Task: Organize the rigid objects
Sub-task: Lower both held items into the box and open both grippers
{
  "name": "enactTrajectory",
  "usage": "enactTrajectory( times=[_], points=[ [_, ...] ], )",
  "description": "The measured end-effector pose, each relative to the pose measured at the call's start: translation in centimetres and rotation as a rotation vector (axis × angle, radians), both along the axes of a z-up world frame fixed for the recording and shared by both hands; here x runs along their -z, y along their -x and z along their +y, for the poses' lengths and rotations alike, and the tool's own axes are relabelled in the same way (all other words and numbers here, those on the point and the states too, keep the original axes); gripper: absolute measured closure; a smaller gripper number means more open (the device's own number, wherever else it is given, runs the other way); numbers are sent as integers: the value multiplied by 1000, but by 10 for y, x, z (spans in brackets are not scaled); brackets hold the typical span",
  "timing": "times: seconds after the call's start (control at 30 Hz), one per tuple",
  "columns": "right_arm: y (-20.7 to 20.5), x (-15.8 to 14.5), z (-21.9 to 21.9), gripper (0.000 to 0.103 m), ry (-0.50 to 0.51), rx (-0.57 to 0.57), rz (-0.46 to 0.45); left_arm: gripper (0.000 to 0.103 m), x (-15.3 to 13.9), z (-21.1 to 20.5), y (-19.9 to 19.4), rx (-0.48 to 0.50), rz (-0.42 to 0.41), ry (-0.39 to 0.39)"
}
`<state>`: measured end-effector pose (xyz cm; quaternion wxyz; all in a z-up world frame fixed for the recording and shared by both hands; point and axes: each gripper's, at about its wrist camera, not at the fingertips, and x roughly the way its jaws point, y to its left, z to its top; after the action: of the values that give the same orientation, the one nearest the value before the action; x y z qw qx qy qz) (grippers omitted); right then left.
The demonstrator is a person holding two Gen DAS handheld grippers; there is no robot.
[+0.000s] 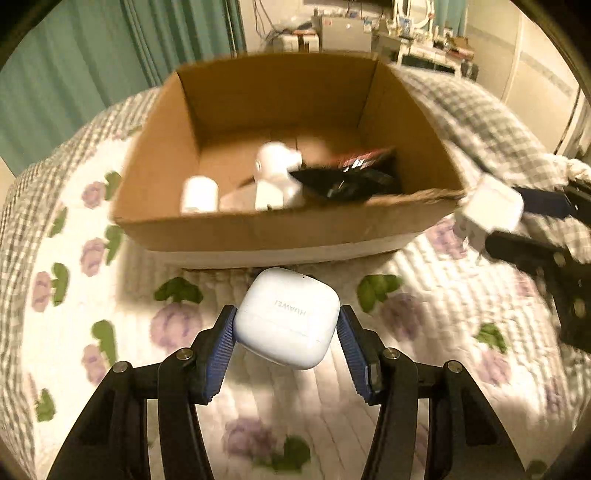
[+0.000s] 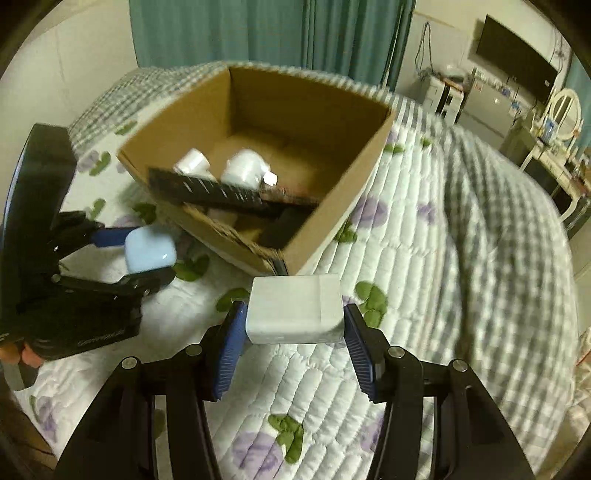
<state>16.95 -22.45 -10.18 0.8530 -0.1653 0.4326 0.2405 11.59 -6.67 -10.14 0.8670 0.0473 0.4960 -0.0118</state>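
Note:
My left gripper (image 1: pixel 287 325) is shut on a white Huawei earbud case (image 1: pixel 288 317), held above the quilt just in front of the open cardboard box (image 1: pixel 258 232). My right gripper (image 2: pixel 294 325) is shut on a white charger block (image 2: pixel 295 310), held near the box's right front corner (image 2: pixel 291 254). Each gripper shows in the other view: the right one with the charger (image 1: pixel 493 206), the left one with the case (image 2: pixel 149 249). Inside the box lie white rounded items (image 1: pixel 275 173) and a black flat object (image 1: pixel 351 177).
The box sits on a bed with a white quilt with purple flowers (image 2: pixel 369 369) and a grey checked blanket (image 2: pixel 498 240). Green curtains (image 2: pixel 258 33) hang behind. A dresser with a mirror (image 2: pixel 554 122) and a dark TV (image 2: pixel 517 59) stand at the far right.

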Motion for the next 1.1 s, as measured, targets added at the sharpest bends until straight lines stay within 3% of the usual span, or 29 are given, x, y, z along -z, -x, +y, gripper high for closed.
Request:
enactTrajectory(
  times=[0.1,0.33,0.47,0.6,0.8,1.1],
  points=[
    [15,-31,2,51,-6,2,-65,47,-33,0,19,20,-65,6],
    [38,-102,17,51,-46,-3,-191,47,-103,7,22,18,-204,35],
    [30,-138,30,51,-87,-2,-269,47,-125,19,19,4,-261,36],
    [15,-153,45,51,-112,-8,-339,47,-135,29,-1,-9,-296,11],
    [-18,-147,61,51,-161,0,-348,47,-130,43,-38,-15,-302,-3],
    [-84,-85,69,51,-152,42,-283,47,-78,52,-94,-27,-243,-14]
  ],
)
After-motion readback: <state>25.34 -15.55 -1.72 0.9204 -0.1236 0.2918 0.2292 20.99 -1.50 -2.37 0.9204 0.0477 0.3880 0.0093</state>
